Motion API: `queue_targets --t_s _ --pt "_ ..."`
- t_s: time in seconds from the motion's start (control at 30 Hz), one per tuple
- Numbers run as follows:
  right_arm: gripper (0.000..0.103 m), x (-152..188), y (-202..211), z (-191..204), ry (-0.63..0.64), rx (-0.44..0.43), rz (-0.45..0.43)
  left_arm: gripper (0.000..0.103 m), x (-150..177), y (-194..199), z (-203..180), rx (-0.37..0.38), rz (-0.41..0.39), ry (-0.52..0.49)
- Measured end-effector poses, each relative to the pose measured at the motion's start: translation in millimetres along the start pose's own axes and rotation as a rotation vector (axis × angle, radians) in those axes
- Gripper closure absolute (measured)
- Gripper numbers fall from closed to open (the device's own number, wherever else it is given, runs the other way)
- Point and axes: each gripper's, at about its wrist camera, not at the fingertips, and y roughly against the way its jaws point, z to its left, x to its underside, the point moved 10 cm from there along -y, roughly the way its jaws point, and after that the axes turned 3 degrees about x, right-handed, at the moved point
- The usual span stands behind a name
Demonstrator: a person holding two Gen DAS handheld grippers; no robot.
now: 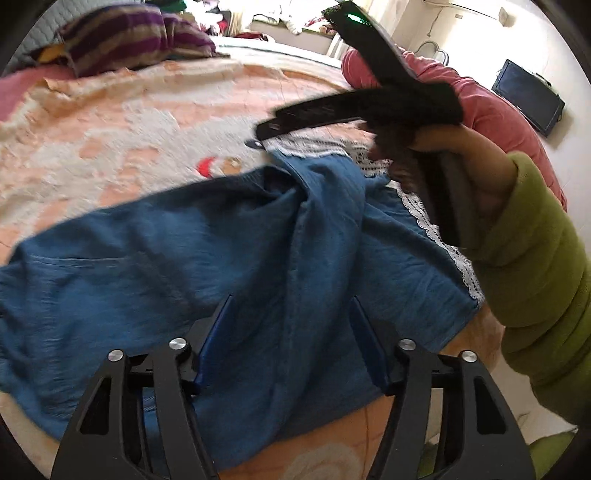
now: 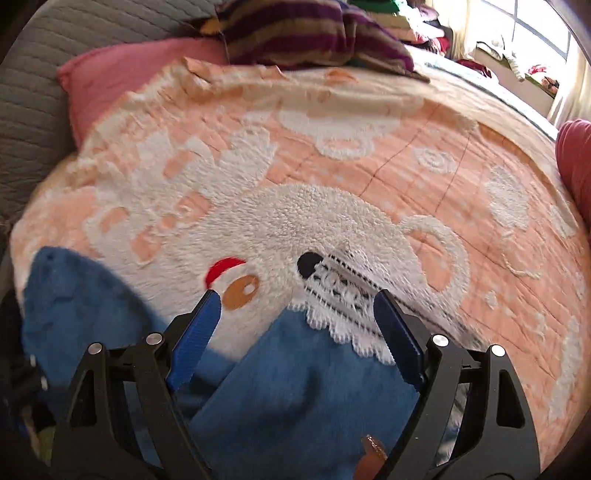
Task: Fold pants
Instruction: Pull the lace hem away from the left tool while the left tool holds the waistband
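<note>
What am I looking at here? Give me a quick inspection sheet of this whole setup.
Surface: bed with peach bear-pattern blanket.
Job's things: blue pants with white lace hem, spread out and rumpled.
Clutter: striped purple fabric; pink pillow.
Grippers: left gripper open above the pants; right gripper open over the lace hem.
Cables: a thin cord on the far wall.
Surroundings: window; dark screen.

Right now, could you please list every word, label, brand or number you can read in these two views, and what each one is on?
None: no readable text in either view.
The blue pants show no tag or print.
The bear-patterned blanket carries pictures only.
The dark screen is blank.
The green light on the right gripper is no character.
</note>
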Motion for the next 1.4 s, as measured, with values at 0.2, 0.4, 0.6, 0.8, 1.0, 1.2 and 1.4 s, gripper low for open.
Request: queue_targets --t_s 0.2,0.4,0.6,0.8,1.0,1.2,1.4 --pt "0.029 -4 -44 -21 -0.062 0.079 0.072 0.074 4 -27 -10 0.013 0.041 -0.025" --pt "0.091 -4 -35 -43 -0.150 0.008 0.016 0.074 5 -25 -9 0.016 0.031 -0.036" --pt "0.095 10 26 -70 -0.232 -0.032 -0.106 0.067 4 -22 -7 0.002 0.018 -0.041" --pt "0.095 46 101 -102 -0.304 -0.024 -0.205 0.064 2 -19 -5 -0.025 -0.006 -0.049" --pt "0.095 92 142 -113 -0.355 -0.017 -0.222 0.101 -3 -6 -14 -0.015 -0.034 -0.109" --pt "0.096 155 179 -104 -0.404 -0.032 -0.204 0.101 -7 18 -23 -0.033 -0.085 -0.183" --pt "0.096 211 186 -82 -0.438 -0.042 -0.133 0.101 13 23 -35 -0.032 -0.065 -0.255"
